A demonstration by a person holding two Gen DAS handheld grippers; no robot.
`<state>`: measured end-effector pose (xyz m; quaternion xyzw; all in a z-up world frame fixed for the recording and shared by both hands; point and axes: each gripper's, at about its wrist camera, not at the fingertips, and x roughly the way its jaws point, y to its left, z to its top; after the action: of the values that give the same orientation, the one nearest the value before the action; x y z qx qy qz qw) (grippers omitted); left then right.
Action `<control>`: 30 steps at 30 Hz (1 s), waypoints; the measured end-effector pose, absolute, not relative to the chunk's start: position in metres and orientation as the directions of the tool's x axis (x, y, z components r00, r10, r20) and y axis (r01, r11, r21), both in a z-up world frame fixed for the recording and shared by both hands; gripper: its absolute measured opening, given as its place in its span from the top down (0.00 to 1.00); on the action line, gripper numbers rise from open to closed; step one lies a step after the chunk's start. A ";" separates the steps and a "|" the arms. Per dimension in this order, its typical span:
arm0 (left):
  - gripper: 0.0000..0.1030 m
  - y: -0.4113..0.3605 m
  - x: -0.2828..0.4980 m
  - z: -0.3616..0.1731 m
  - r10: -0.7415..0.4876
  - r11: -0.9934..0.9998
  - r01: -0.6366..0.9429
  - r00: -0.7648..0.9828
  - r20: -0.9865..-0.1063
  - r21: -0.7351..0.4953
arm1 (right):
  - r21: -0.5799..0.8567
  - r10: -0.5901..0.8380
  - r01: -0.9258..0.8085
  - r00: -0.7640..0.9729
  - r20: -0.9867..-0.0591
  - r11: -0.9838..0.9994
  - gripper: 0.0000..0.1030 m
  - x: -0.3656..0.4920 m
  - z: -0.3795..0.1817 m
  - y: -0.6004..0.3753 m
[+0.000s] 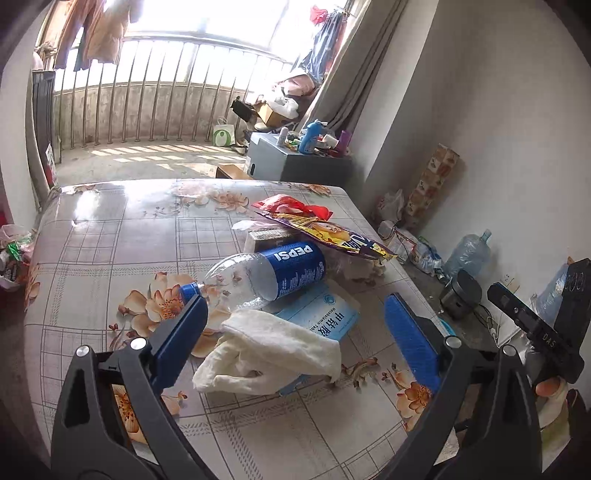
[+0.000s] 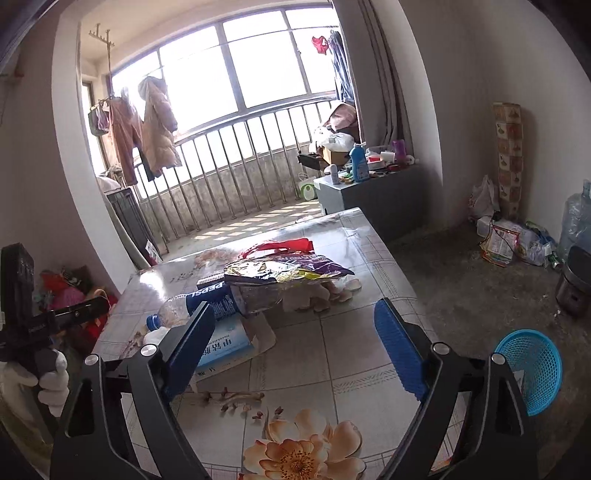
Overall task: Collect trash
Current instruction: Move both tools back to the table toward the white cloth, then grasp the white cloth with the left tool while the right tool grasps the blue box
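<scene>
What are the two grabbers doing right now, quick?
Left gripper: open, holding nothing, over the white cloth.
Right gripper: open, holding nothing.

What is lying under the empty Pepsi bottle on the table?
The Pepsi bottle rests partly on a light blue medicine box, beside a crumpled white tissue. Its far end goes under a snack bag; what lies beneath there is hidden.

Left wrist cam looks forward between its own tongs (image 1: 295, 325), tilted down, close over the desk (image 1: 92, 236), facing the balcony window (image 1: 207, 14). Right wrist cam sits at the desk's near right corner, a bit further back, also facing the window (image 2: 236, 62). Both views share the Pepsi bottle (image 1: 266, 273), the snack bag (image 2: 284, 269) & the balcony railing (image 1: 147, 110).
</scene>
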<state>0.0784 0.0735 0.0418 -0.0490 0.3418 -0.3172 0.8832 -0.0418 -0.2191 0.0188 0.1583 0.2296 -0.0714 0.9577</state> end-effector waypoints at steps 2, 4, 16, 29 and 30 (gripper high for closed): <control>0.25 0.080 0.082 0.033 -0.598 0.792 0.516 0.544 -0.589 -0.327 | 0.276 -0.029 0.183 0.877 -0.480 0.944 0.23 -0.033 0.015 -0.211; 0.35 0.084 0.086 0.022 -0.612 0.783 0.503 0.513 -0.602 -0.366 | 0.298 0.013 0.155 0.870 -0.493 0.942 0.26 -0.023 0.012 -0.204; 0.54 0.058 0.113 -0.025 -0.576 0.800 0.479 0.443 -0.687 -0.362 | 0.409 0.200 0.088 0.768 -0.609 0.908 0.44 0.042 -0.028 -0.194; 0.70 0.055 0.121 -0.051 -0.560 0.809 0.451 0.393 -0.729 -0.378 | 0.498 0.371 0.020 0.641 -0.672 0.867 0.51 0.122 -0.074 -0.190; 0.71 0.055 0.121 -0.052 -0.562 0.807 0.451 0.391 -0.729 -0.381 | 0.506 0.388 0.014 0.623 -0.679 0.862 0.60 0.123 -0.077 -0.190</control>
<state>0.1208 0.0548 -0.0517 -0.0605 0.4603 -0.3046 0.8317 0.1232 -0.1897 -0.0766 0.2393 0.4206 0.1077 0.8685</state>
